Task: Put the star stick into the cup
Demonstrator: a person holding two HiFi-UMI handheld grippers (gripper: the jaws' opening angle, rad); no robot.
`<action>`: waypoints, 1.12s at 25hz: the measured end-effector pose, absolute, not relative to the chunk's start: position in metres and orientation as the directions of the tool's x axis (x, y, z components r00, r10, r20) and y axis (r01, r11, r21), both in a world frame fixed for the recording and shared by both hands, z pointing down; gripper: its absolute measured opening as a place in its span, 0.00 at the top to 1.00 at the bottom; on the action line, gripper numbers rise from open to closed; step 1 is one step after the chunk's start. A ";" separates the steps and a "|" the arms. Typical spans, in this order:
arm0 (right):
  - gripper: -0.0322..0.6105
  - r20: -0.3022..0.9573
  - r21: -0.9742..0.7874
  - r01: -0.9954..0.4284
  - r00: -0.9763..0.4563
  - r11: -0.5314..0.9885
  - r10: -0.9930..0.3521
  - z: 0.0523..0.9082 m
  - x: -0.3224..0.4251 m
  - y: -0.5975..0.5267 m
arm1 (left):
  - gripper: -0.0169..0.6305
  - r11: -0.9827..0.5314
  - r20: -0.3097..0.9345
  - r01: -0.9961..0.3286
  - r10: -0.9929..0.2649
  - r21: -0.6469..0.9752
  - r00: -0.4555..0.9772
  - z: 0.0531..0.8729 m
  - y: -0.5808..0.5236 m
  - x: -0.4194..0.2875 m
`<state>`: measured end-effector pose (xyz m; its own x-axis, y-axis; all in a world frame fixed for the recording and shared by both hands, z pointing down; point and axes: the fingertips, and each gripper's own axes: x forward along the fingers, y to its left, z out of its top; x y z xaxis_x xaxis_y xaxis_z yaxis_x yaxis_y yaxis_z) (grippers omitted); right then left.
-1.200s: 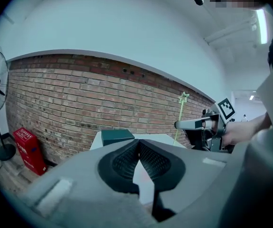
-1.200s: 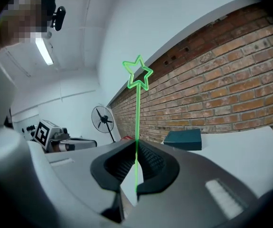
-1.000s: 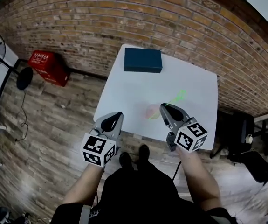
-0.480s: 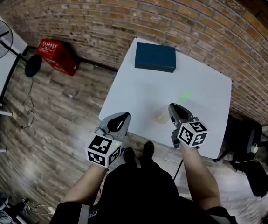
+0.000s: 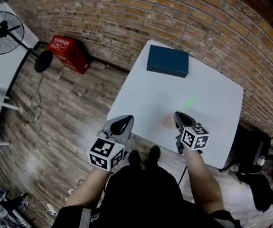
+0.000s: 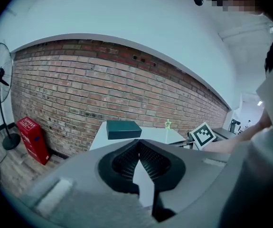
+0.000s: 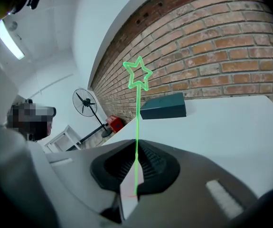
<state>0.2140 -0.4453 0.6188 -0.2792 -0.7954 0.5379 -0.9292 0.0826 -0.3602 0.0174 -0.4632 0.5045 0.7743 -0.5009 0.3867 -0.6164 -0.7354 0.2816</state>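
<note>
A thin green star stick (image 7: 137, 73) stands up between the fingers of my right gripper (image 7: 136, 148), which is shut on its lower end. In the head view that gripper (image 5: 178, 114) hangs over the near part of the white table (image 5: 207, 94), and the star (image 5: 190, 101) points toward the far side. A small pink cup (image 5: 168, 122) sits on the table just left of the right gripper's tip. My left gripper (image 5: 125, 119) hovers at the table's near left edge, shut and holding nothing. Its own view shows its jaws (image 6: 137, 144) meeting and the star (image 6: 167, 124) beyond.
A dark blue box (image 5: 168, 63) lies at the table's far edge, near the brick wall. On the wooden floor to the left stand a red crate (image 5: 70, 53) and a fan (image 5: 3, 30). A dark chair (image 5: 250, 146) is off the table's right side.
My right gripper has come down toward the table with the star stick, ending close beside the pink cup. The left gripper has barely shifted.
</note>
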 end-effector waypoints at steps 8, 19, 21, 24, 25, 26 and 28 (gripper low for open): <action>0.90 0.562 -0.384 -0.919 -0.307 0.086 -0.768 0.622 0.204 -0.438 | 0.96 -0.735 0.379 -0.607 -0.492 0.302 0.784 0.505 -0.455 0.021; 0.74 0.572 -0.408 -0.912 -0.297 0.050 -0.765 0.622 0.211 -0.431 | 0.96 -0.743 0.362 -0.598 -0.491 0.300 0.792 0.502 -0.452 0.032; 0.71 0.575 -0.418 -0.908 -0.297 0.038 -0.762 0.622 0.213 -0.428 | 0.96 -0.737 0.354 -0.607 -0.505 0.297 0.787 0.499 -0.456 0.029; 0.69 0.582 -0.432 -0.902 -0.294 0.017 -0.758 0.623 0.217 -0.421 | 0.96 -0.728 0.342 -0.620 -0.526 0.291 0.779 0.492 -0.462 0.024; 0.68 0.584 -0.436 -0.900 -0.291 0.010 -0.758 0.624 0.219 -0.421 | 0.96 -0.725 0.338 -0.625 -0.534 0.288 0.775 0.490 -0.465 0.022; 0.66 0.585 -0.441 -0.898 -0.289 0.002 -0.758 0.624 0.221 -0.420 | 0.96 -0.722 0.333 -0.631 -0.542 0.284 0.771 0.487 -0.468 0.020; 0.64 0.589 -0.452 -0.892 -0.285 -0.015 -0.756 0.626 0.224 -0.416 | 0.96 -0.717 0.326 -0.639 -0.556 0.277 0.765 0.483 -0.471 0.015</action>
